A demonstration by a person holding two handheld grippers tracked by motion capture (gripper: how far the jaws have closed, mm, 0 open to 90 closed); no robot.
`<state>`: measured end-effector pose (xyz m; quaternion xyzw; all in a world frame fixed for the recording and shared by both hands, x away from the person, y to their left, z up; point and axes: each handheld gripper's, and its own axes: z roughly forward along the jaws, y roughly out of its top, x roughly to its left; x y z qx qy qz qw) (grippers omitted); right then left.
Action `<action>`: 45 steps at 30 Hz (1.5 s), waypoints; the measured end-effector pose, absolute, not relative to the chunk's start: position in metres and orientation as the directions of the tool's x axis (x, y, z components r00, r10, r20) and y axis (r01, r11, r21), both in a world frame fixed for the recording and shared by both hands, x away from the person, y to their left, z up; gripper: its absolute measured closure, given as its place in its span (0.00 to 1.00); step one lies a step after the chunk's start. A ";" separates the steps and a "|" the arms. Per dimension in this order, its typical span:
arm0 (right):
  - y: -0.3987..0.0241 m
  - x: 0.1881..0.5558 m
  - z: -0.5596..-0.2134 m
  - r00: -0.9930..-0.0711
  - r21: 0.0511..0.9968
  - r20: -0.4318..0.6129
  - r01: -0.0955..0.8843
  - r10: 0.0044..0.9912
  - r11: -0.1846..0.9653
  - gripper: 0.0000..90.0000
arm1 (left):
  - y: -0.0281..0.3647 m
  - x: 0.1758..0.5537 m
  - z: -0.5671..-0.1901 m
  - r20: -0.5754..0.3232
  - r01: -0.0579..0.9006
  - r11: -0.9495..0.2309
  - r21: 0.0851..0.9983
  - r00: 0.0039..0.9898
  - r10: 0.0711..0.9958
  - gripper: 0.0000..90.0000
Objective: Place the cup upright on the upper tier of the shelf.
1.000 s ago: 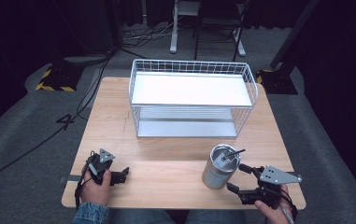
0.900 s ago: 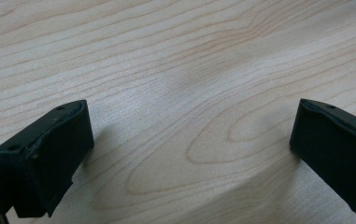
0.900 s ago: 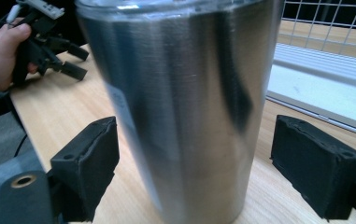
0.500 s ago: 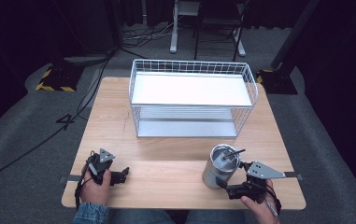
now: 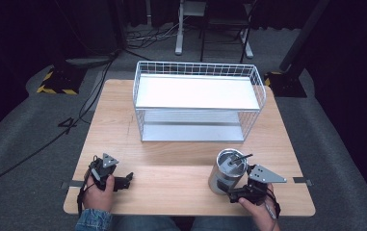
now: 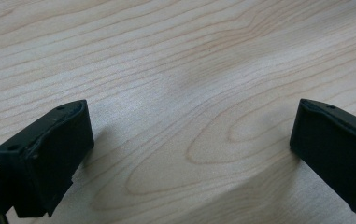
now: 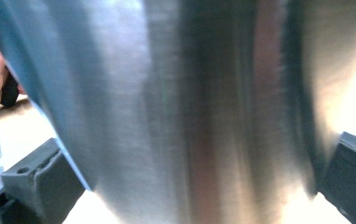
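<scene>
A brushed steel tumbler [image 5: 225,172] with a dark straw stands upright at the front right of the wooden table [image 5: 171,161]. My right gripper [image 5: 233,193] is pressed up to its lower side, open. In the right gripper view the tumbler [image 7: 189,93] sits blurred between the two jaws, with a small gap at the right one. My left gripper [image 5: 127,179] rests open at the table's front left, held by a hand. In its own view the left gripper [image 6: 189,154] has only bare wood between the jaws.
A white wire basket rack [image 5: 198,103] with a flat white top shelf stands at the back middle of the table. Bare wood lies between the two grippers. Grey floor, cables and stand legs surround the table.
My right gripper has moved left and forward to the tumbler, which now stands between its jaws. The left gripper has stayed still.
</scene>
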<state>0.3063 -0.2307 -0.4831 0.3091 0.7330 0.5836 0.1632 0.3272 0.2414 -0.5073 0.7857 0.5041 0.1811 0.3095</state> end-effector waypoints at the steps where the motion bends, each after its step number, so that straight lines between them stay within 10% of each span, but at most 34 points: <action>1: -0.230 0.307 -0.483 -0.756 0.957 0.122 0.262 0.643 0.125 0.00 | 0.241 0.327 -0.507 -0.027 0.680 -0.300 0.669 0.426 0.904 0.00; 45: -0.227 0.310 -0.427 -0.747 0.970 0.005 0.165 0.664 0.179 0.04 | 0.241 0.327 -0.507 -0.028 0.680 -0.300 0.669 0.426 0.904 0.00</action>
